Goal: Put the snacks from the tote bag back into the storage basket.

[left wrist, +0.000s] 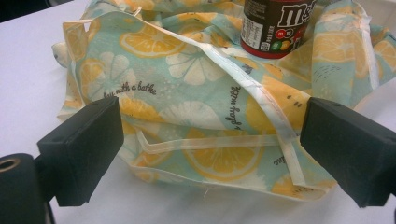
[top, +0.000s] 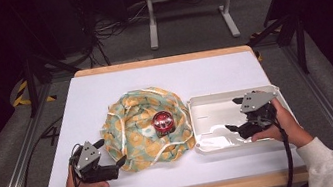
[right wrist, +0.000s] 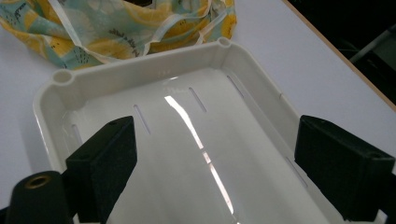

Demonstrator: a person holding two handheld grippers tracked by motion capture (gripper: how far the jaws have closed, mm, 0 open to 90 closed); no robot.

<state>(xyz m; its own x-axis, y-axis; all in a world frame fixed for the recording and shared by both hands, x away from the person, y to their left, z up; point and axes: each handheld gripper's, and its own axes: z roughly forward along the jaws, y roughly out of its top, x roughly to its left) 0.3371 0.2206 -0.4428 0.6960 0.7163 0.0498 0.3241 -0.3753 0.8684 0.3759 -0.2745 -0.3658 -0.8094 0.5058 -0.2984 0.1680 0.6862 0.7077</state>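
Note:
A lemon-print cloth bag (top: pixel 135 131) lies crumpled in the middle of the white table, and a red M&M's jar (top: pixel 163 122) stands on it. In the left gripper view the cloth (left wrist: pixel 205 112) lies just ahead of the jaws, with the jar (left wrist: pixel 275 28) behind it. My left gripper (top: pixel 120 165) is open at the bag's near left edge, holding nothing. A white slotted tray (top: pixel 208 112) sits right of the bag. My right gripper (top: pixel 230 127) hovers open over the tray (right wrist: pixel 196 126), empty.
The white table top (top: pixel 103 88) has a wooden border. Beyond the far edge stand a white metal frame (top: pixel 188 4) and cables on the floor. Bare table lies behind the bag and tray.

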